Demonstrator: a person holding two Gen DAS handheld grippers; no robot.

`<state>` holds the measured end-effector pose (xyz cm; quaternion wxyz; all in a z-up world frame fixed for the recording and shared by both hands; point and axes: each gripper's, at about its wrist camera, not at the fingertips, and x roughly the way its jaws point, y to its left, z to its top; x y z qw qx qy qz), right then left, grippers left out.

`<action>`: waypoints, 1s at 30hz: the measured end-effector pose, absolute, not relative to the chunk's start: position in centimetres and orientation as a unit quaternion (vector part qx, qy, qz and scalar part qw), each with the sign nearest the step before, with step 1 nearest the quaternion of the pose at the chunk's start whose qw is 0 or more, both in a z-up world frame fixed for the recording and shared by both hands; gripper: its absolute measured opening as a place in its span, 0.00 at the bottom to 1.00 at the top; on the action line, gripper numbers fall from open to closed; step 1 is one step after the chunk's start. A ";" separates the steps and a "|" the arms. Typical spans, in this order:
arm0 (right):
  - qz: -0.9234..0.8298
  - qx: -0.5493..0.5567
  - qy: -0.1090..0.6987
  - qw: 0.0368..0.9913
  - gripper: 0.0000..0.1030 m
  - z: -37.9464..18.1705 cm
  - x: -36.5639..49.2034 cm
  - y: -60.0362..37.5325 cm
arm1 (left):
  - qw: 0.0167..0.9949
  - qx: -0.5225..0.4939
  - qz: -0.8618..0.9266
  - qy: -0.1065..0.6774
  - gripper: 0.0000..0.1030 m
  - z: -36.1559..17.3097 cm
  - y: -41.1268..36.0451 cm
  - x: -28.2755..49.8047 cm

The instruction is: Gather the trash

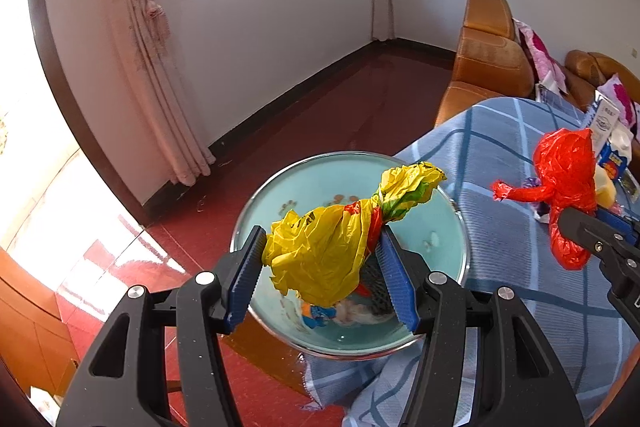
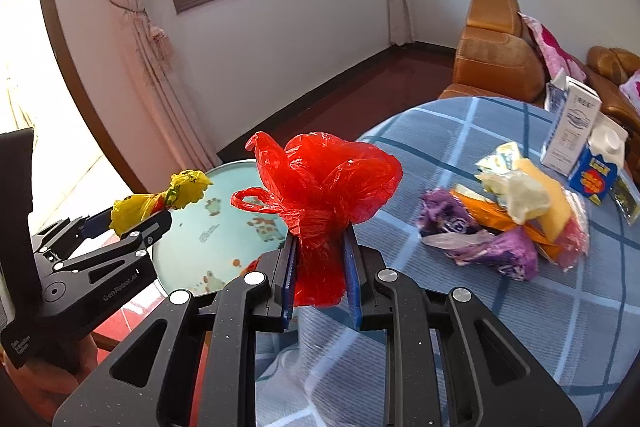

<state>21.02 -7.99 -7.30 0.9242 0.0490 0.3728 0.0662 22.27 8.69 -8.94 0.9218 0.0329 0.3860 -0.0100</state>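
A crumpled yellow plastic bag (image 1: 320, 251) with red and green print is clamped between the blue pads of my left gripper (image 1: 320, 259), which hangs over a pale blue round bin (image 1: 444, 223) with a metal rim. Some wrappers lie at the bin's bottom. The same yellow bag (image 2: 154, 201) and the left gripper (image 2: 132, 223) show at the left of the right wrist view. My right gripper (image 2: 320, 259) is shut on a knotted red plastic bag (image 2: 320, 187), held above the table's edge; the red bag (image 1: 568, 179) also appears at the right of the left wrist view.
A blue checked tablecloth (image 2: 480, 307) covers the table. On it lie a heap of purple, orange and yellow wrappers (image 2: 508, 215) and two cartons (image 2: 580, 147). An orange leather sofa (image 1: 488, 63) stands behind. Red floor (image 1: 320, 115) runs to the wall, curtain and window.
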 end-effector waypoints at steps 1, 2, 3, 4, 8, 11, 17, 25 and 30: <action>0.068 0.047 0.373 0.924 0.21 -7.4 21.1 -7.7 | 0.921 0.032 -0.007 0.387 0.55 -9.0 8.9 22.4; 0.070 0.046 0.373 0.924 0.21 -7.4 21.3 -7.4 | 0.921 0.032 -0.005 0.388 0.55 -9.1 8.9 22.5; 0.072 0.045 0.373 0.924 0.21 -7.5 21.4 -7.2 | 0.921 0.031 -0.004 0.389 0.55 -9.1 9.0 22.6; 0.073 0.043 0.374 0.924 0.21 -7.5 21.6 -6.9 | 0.920 0.031 -0.002 0.390 0.55 -9.2 9.1 22.6; 0.076 0.037 0.378 0.922 0.21 -7.9 22.4 -6.1 | 0.920 0.034 0.006 0.391 0.55 -9.3 9.4 22.9; 0.078 0.037 0.383 0.920 0.21 -8.3 23.0 -5.7 | 0.918 0.033 0.011 0.394 0.55 -9.6 9.7 23.1; 0.084 0.035 0.395 0.914 0.21 -9.1 24.2 -5.0 | 0.914 0.033 0.019 0.404 0.55 -10.2 10.2 23.9; 0.093 0.029 0.413 0.906 0.22 -10.3 25.4 -3.9 | 0.908 0.026 0.021 0.417 0.55 -11.1 10.6 24.8; 0.100 0.028 0.427 0.899 0.22 -11.1 26.4 -3.3 | 0.906 0.029 0.023 0.423 0.55 -11.4 10.8 25.3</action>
